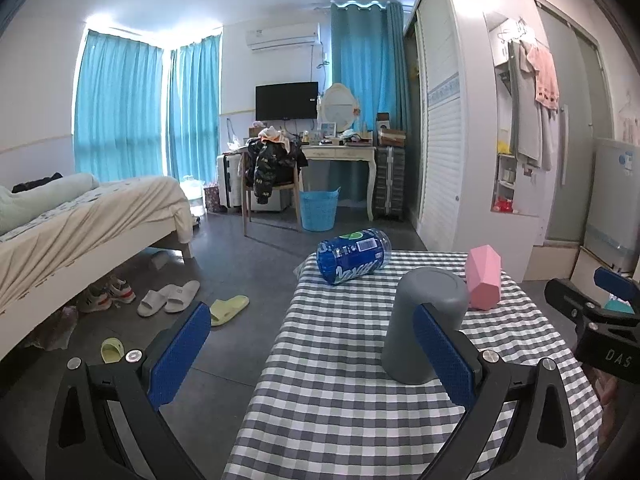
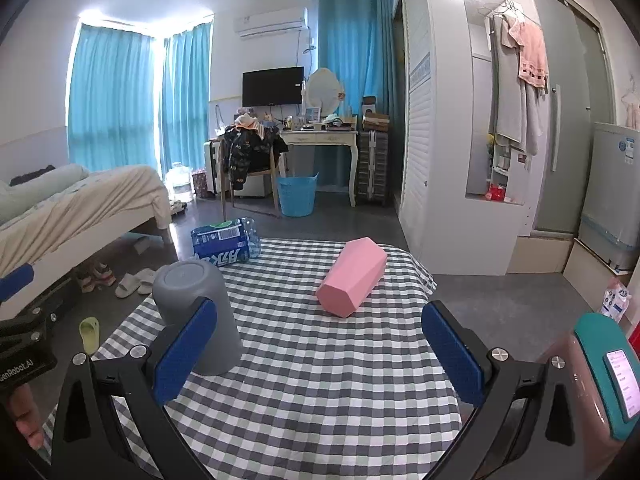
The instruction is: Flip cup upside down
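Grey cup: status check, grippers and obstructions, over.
Left gripper open, right gripper open, both empty. Grey cup stands base-up on checkered table. Pink box lies apart, nothing blocking.

Grey cup (image 1: 424, 324) inverted on checkered tablecloth (image 1: 340, 400)

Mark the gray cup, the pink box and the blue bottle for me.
gray cup (image 2: 196, 312): right wrist view, on its side wall.
pink box (image 2: 352, 280): right wrist view, on its top face.
blue bottle (image 1: 352, 256): left wrist view, on its label.
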The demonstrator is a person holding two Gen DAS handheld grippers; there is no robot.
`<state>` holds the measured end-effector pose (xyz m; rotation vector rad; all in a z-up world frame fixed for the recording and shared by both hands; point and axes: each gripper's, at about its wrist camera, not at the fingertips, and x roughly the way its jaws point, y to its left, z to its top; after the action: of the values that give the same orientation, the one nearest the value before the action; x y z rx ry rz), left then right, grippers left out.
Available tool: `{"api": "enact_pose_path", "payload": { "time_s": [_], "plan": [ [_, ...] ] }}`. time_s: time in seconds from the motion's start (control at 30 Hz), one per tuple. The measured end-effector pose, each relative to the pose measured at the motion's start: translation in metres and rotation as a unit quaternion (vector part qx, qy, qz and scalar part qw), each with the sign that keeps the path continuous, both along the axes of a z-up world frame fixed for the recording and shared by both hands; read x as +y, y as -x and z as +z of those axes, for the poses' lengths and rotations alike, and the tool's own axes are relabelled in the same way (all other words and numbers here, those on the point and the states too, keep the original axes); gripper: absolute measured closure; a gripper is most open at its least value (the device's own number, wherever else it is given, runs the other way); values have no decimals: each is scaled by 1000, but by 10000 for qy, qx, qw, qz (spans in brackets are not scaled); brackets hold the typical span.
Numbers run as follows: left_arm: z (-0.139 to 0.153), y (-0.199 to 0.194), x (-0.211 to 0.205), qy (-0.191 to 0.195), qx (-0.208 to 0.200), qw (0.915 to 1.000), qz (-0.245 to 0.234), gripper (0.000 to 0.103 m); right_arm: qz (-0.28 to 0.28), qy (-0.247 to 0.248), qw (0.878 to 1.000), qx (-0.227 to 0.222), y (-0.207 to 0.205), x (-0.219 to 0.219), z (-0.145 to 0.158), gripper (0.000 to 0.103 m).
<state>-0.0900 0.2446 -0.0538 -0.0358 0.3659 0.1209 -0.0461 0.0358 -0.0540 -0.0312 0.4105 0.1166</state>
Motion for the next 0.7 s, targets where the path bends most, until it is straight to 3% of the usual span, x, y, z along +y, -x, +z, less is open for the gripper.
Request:
{"api": "enact_pose_path", "payload": {
  "time_s": [0.7],
  "plan": [
    [-1,1,-12,-168,9,9997,-159,0,-10,66,9999,-83,4,1,-5,0]
  ]
}}
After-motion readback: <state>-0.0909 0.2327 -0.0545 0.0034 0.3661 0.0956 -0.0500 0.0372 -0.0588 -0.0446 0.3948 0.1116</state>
